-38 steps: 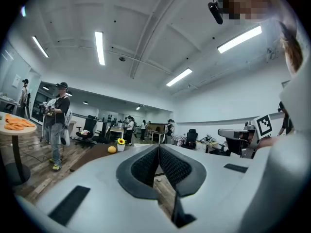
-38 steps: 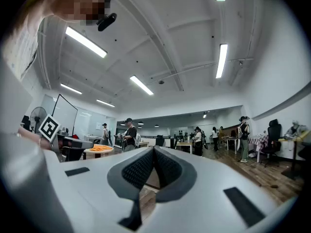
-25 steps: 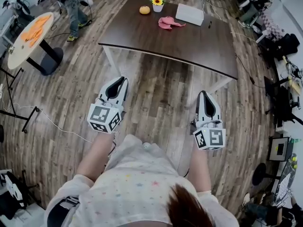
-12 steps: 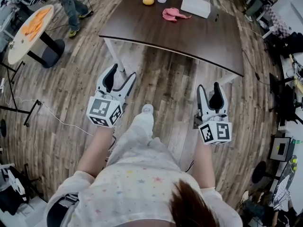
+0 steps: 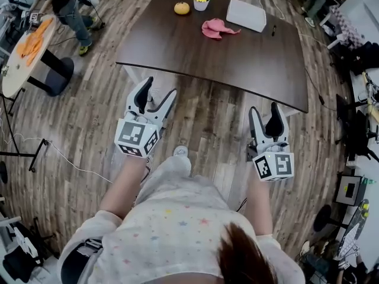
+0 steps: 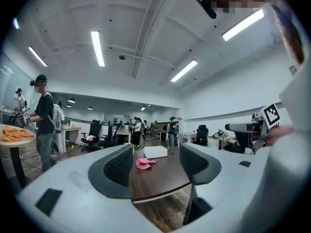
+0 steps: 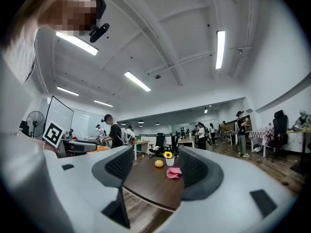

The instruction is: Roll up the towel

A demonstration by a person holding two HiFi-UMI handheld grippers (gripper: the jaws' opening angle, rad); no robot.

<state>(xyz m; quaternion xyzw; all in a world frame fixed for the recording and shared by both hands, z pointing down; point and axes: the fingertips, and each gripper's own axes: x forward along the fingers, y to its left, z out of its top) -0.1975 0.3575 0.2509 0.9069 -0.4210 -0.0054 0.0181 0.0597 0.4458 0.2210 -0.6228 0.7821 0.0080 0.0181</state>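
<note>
The towel (image 5: 217, 28) is pink and small. It lies in a loose, crumpled heap, not rolled up, with one corner poking out to the side. It sits on the dark brown tabletop (image 5: 237, 61), towards the far edge, near a white box (image 5: 246, 15).

From the head we look steeply down on the left gripper (image 5: 159, 87) and right gripper (image 5: 265, 107), while each gripper camera peers level between its own jaws, both sharing the table (image 5: 249, 58) and pink towel (image 5: 218, 27) well beyond the fingertips (image 6: 119, 166).
</note>
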